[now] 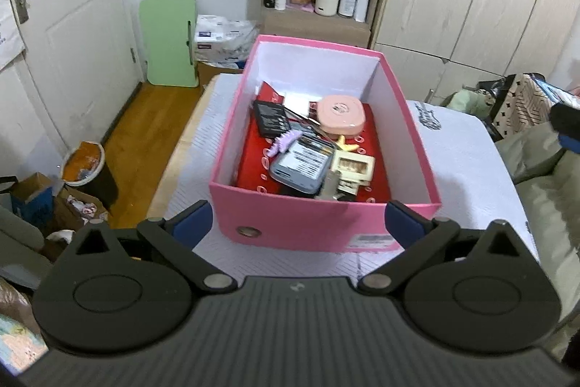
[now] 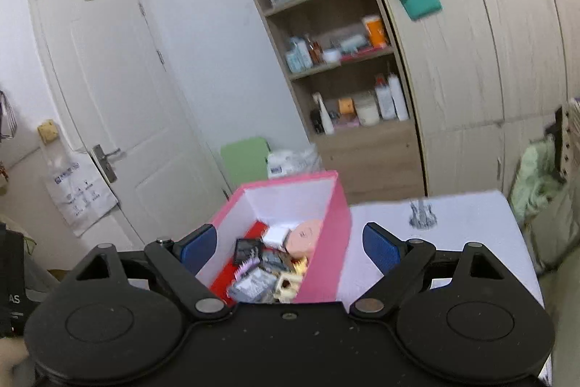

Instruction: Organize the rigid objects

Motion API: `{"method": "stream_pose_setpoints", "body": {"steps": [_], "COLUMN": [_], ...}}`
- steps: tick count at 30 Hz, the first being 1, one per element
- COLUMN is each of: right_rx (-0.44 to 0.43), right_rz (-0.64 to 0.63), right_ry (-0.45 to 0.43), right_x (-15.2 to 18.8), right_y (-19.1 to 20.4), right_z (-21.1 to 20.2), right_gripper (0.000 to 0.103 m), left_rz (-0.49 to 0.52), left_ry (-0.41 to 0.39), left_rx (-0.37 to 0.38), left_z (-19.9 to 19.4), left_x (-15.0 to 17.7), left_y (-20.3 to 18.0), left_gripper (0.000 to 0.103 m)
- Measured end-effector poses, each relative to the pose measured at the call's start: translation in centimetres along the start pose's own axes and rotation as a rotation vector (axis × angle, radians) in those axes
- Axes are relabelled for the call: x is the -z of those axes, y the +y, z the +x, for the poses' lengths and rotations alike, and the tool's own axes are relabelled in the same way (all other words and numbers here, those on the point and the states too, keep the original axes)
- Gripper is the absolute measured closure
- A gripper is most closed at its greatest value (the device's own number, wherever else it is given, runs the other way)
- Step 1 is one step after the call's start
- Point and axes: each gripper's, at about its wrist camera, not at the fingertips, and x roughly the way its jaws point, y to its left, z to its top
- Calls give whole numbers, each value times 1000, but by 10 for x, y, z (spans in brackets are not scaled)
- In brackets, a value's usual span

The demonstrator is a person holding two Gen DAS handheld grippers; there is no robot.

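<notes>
Box [image 1: 315, 223] stands on the white table [image 1: 467, 169], holding the collected items: round pink case [image 1: 340, 115], black palette [image 1: 270, 118], purple clip [image 1: 283, 144], grey tin [image 1: 302, 164] and cream frame [image 1: 353, 165], all lying on a red lining. Left gripper [image 1: 299, 220] is released, fingers spread, empty, hovering before the near box wall. Right gripper [image 2: 290, 245] is likewise spread and empty above the box. No loose items show on the table; the task appears near completion.
</notes>
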Motion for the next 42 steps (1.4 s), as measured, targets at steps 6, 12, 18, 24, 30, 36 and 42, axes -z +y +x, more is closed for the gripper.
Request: {"method": "stream_pose_setpoints", "body": {"steps": [6, 12, 18, 24, 30, 36, 42], "right_rx": [200, 237, 234, 275, 289, 289, 294], "right_rz": [-33, -25, -37, -66, -54, -54, -58], "right_ry": [71, 122, 168, 174, 181, 182, 192], "right_x": [10, 18, 28, 33, 33, 35, 36], "right_y": [4, 4, 7, 7, -1, -3, -8], "right_z": [-3, -14, -17, -19, -19, -20, -20], "right_gripper": [6, 6, 6, 6, 6, 6, 6], "left_rz": [31, 17, 3, 22, 58, 71, 73], "left_ry": [21, 51, 40, 25, 46, 48, 52], "left_rx": [-12, -35, -45, -54, -36, -30, -22], "left_z": [7, 13, 6, 3, 4, 2, 5], "left_x": [6, 9, 14, 19, 22, 24, 24], "left_y": [-13, -14, -17, -26, -36, -41, -46], "left_gripper": [0, 0, 0, 0, 0, 0, 0]}}
